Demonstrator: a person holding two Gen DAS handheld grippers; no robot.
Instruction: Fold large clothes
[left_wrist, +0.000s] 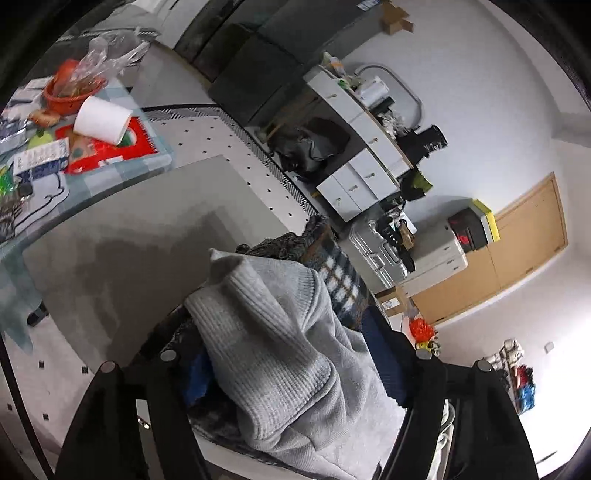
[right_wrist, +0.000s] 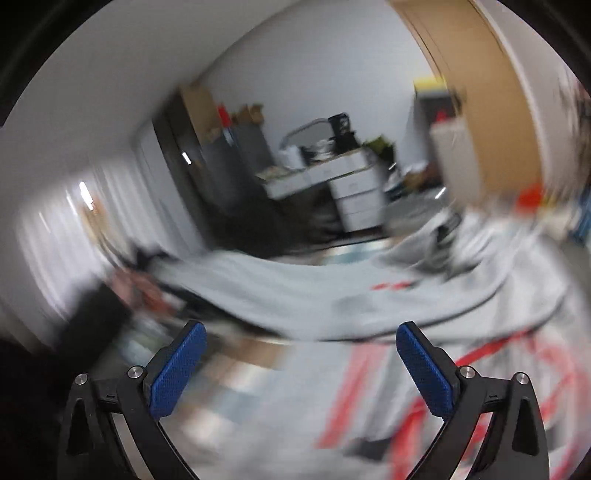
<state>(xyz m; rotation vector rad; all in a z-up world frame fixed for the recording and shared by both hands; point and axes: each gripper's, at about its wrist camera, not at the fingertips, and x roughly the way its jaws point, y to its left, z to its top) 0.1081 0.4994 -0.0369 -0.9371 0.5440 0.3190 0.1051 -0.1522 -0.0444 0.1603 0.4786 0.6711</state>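
In the left wrist view a light grey ribbed sweater (left_wrist: 273, 354) bunches up between the fingers of my left gripper (left_wrist: 295, 369); the fingers stand wide apart and the cloth hides the pads, so a grip cannot be confirmed. Under it lie a dark checked garment (left_wrist: 340, 273) and blue cloth (left_wrist: 384, 362). In the blurred right wrist view my right gripper (right_wrist: 301, 354) is open and empty, its blue pads (right_wrist: 177, 369) wide apart above a pale grey garment (right_wrist: 295, 295) spread over a surface.
A grey tabletop (left_wrist: 155, 236) lies ahead of the left gripper. Behind it, a cluttered table holds a white paper roll (left_wrist: 101, 120), an orange basket (left_wrist: 70, 92) and boxes. White drawers (left_wrist: 354, 184), a printer (left_wrist: 436, 254) and a wooden door (left_wrist: 517, 251) stand further off.
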